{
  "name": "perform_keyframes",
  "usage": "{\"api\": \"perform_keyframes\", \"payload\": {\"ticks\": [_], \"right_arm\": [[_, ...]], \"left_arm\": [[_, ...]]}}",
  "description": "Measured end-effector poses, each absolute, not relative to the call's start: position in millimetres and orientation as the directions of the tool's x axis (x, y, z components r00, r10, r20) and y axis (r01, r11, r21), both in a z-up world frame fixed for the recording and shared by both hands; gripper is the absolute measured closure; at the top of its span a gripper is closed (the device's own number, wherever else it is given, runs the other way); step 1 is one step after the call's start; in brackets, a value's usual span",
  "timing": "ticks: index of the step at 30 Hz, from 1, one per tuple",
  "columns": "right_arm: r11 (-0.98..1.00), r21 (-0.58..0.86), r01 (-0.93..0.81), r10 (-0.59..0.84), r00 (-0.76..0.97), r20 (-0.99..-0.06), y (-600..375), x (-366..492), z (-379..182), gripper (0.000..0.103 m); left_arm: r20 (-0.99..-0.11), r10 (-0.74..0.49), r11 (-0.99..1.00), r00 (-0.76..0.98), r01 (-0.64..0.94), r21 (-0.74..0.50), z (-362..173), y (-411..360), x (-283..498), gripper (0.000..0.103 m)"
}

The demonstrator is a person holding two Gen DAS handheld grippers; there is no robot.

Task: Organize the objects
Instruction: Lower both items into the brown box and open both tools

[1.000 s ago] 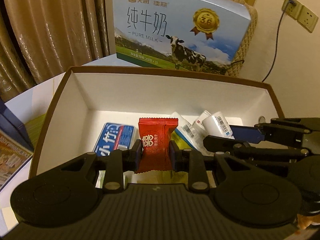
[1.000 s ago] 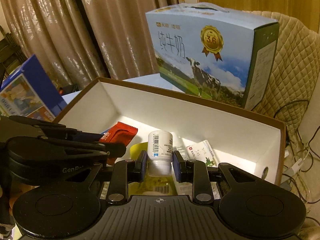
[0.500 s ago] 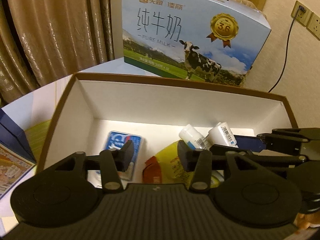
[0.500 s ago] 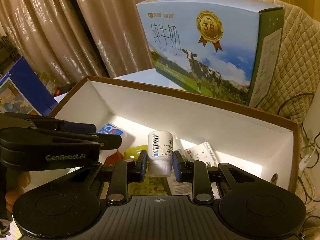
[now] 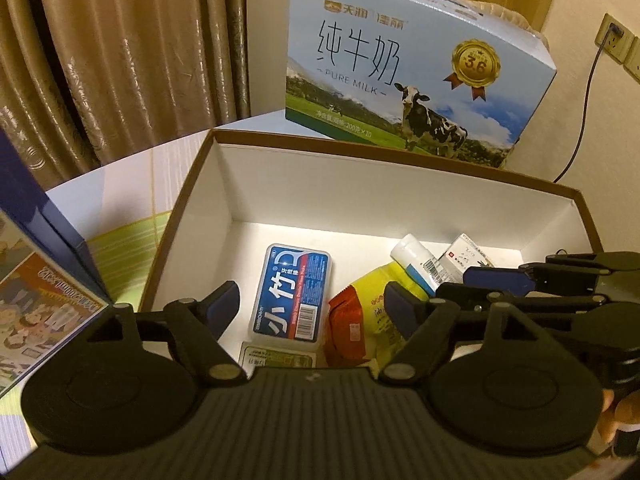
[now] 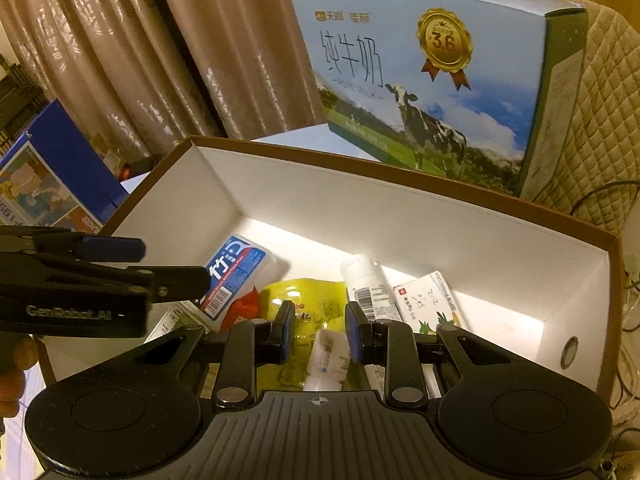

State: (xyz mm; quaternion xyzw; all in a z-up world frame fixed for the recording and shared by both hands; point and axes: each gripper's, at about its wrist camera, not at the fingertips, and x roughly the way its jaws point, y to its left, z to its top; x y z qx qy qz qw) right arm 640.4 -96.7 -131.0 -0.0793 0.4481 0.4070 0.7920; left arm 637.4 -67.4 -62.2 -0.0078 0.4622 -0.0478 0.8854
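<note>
A brown-rimmed white box [image 5: 360, 148] [image 6: 360, 168] holds a blue tin [image 5: 290, 292] [image 6: 234, 268], a red packet [image 5: 346, 328] [image 6: 244, 308], a yellow packet [image 5: 376, 304] [image 6: 304, 292], a lying white bottle [image 5: 414, 260] [image 6: 366, 288] and a small white carton [image 5: 466, 254] [image 6: 428, 300]. My left gripper [image 5: 311, 294] [image 6: 174, 262] hangs wide open over the tin and the red packet, holding nothing. My right gripper [image 6: 320, 320] [image 5: 496, 280] is open above the right half. Just below its fingers a second white bottle [image 6: 328, 356] shows blurred, free of the pads.
A large blue milk carton [image 5: 400, 60] [image 6: 420, 80] stands right behind the box. Curtains [image 5: 120, 60] hang at the back left. A blue picture box [image 5: 32, 280] [image 6: 48, 184] leans at the left. A wall socket with a cable [image 5: 612, 36] and a quilted chair [image 6: 600, 120] are at the right.
My left gripper let go of the red packet, which now lies in the box, and opened wide. My right gripper opened and released the white bottle, which has dropped below the fingers.
</note>
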Motion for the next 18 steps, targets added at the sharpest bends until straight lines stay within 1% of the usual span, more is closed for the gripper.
{"api": "perform_keyframes", "payload": {"ticks": [2, 3, 5, 6, 7, 10, 13, 15, 16, 18], "right_arm": [[0.658, 0.232, -0.717, 0.567, 0.269, -0.778, -99, 638, -130, 0.077], [0.659, 0.227, -0.717, 0.564, 0.272, -0.78, -100, 637, -129, 0.077], [0.666, 0.224, -0.711, 0.56, 0.278, -0.78, -105, 634, -126, 0.072], [0.67, 0.225, -0.707, 0.56, 0.281, -0.78, -106, 634, -125, 0.065], [0.674, 0.227, -0.703, 0.559, 0.285, -0.779, -109, 633, -123, 0.055], [0.68, 0.236, -0.694, 0.569, 0.297, -0.767, -119, 627, -116, 0.043], [0.692, 0.252, -0.676, 0.575, 0.306, -0.759, -128, 621, -110, 0.037], [0.695, 0.266, -0.668, 0.584, 0.307, -0.752, -135, 617, -106, 0.034], [0.695, 0.271, -0.666, 0.587, 0.308, -0.749, -138, 614, -104, 0.033], [0.689, 0.283, -0.667, 0.601, 0.309, -0.737, -144, 608, -100, 0.031]], "left_arm": [[-0.815, -0.093, 0.995, 0.572, 0.079, -0.058, -59, -66, 633, 0.02], [-0.813, -0.095, 0.995, 0.575, 0.081, -0.059, -58, -67, 632, 0.02], [-0.81, -0.1, 0.994, 0.578, 0.086, -0.061, -55, -66, 627, 0.018], [-0.808, -0.099, 0.994, 0.58, 0.086, -0.06, -54, -67, 626, 0.017], [-0.807, -0.098, 0.994, 0.583, 0.087, -0.059, -52, -67, 624, 0.016], [-0.804, -0.099, 0.994, 0.587, 0.09, -0.057, -48, -67, 617, 0.015], [-0.801, -0.095, 0.995, 0.591, 0.09, -0.051, -44, -68, 609, 0.014], [-0.798, -0.091, 0.995, 0.596, 0.088, -0.047, -41, -68, 603, 0.012], [-0.797, -0.09, 0.995, 0.598, 0.087, -0.047, -39, -68, 600, 0.009], [-0.792, -0.088, 0.995, 0.605, 0.085, -0.046, -35, -68, 593, 0.008]]}}
